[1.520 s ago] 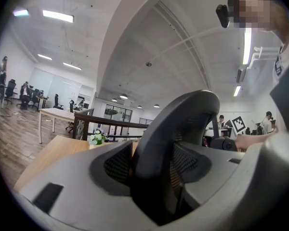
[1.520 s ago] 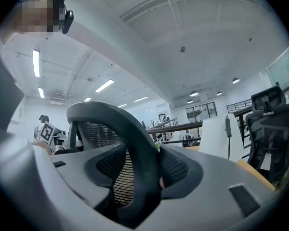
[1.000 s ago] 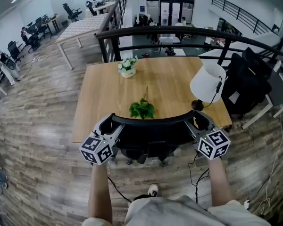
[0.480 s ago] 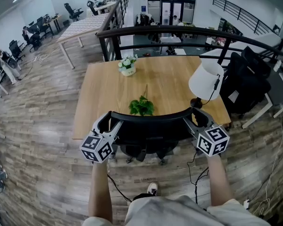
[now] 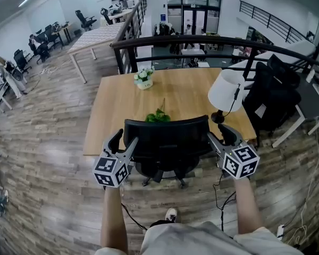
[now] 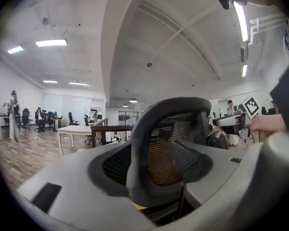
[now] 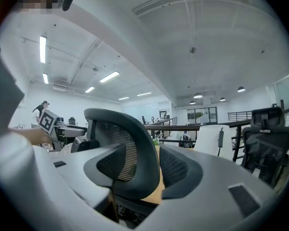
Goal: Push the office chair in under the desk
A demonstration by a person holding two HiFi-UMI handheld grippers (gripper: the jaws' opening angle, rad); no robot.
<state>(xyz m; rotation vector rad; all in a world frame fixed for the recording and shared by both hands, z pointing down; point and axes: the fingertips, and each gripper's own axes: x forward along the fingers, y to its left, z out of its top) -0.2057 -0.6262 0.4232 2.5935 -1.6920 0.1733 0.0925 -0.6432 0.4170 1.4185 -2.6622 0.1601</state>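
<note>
The black mesh office chair stands at the near edge of the wooden desk, its backrest facing me and its seat partly under the top. My left gripper straddles the backrest's left edge, and my right gripper straddles the right edge. In the left gripper view the backrest frame rises between the wide-spread jaws of the left gripper. The right gripper view shows the same frame between the jaws of the right gripper, with a gap beside it. Both stand open around the frame.
On the desk are a white lamp, a small flower pot and a green sprig just beyond the backrest. A second black chair stands at the right, and a black railing runs behind the desk. Cables lie on the wooden floor.
The chair has rolled forward toward the desk. Its backrest top now covers part of the green sprig. Both grippers stay at the backrest's sides.
</note>
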